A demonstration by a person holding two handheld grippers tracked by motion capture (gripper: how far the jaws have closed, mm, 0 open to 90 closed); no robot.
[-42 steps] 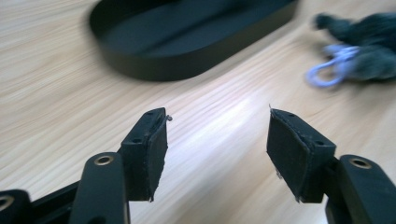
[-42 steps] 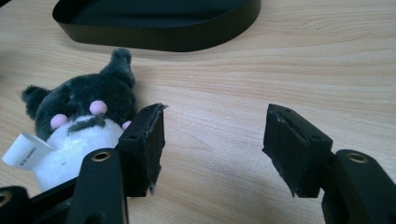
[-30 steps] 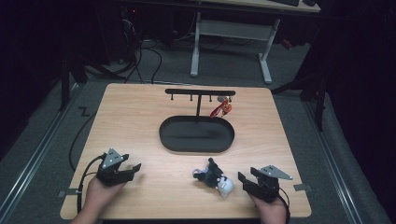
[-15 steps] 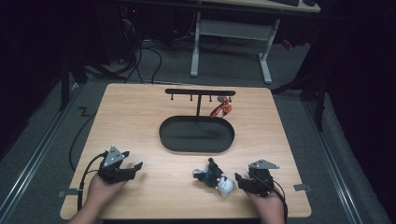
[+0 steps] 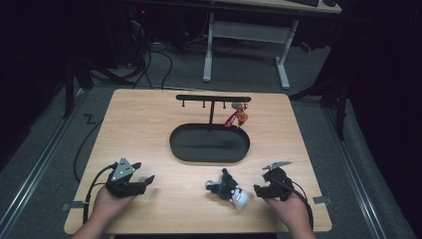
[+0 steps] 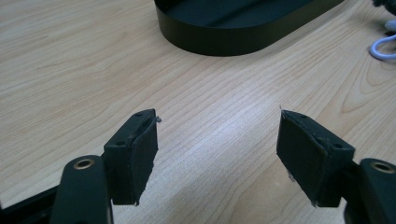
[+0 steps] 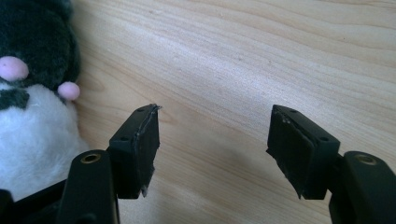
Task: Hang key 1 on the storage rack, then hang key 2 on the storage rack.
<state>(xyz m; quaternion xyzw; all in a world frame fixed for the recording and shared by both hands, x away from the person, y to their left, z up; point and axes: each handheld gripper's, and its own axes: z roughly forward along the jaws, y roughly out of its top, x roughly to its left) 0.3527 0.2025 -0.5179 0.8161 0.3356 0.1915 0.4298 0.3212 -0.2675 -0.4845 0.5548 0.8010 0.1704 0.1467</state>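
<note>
While both grippers sit low at the near edge of the worktop (image 5: 149, 129), a small plush toy (image 5: 228, 189), black and white with pink spots, lies on the wood between them, much closer to the right one. The right gripper (image 5: 260, 190) points toward the toy from just beside it; its jaws have just been opening and stand apart with bare wood between them. In the right gripper view the toy (image 7: 32, 93) lies to the left, outside the left jaw and close to it, though whether its fur brushes that jaw is hard to tell from this angle. The left gripper (image 5: 148, 179) rests well apart from the toy, released too, its jaws having just widened and holding nothing; in the left gripper view they frame empty wood.

Beyond the toy, toward the middle of the worktop, sits a black oval tray (image 5: 174, 144), whose wall also shows in the left gripper view (image 6: 224, 44). Behind the tray rises a black T-shaped rack (image 5: 213, 98) with small hooks, and a red-orange charm (image 5: 239, 117) hangs from its right end, dangling just above the tray's far rim.
</note>
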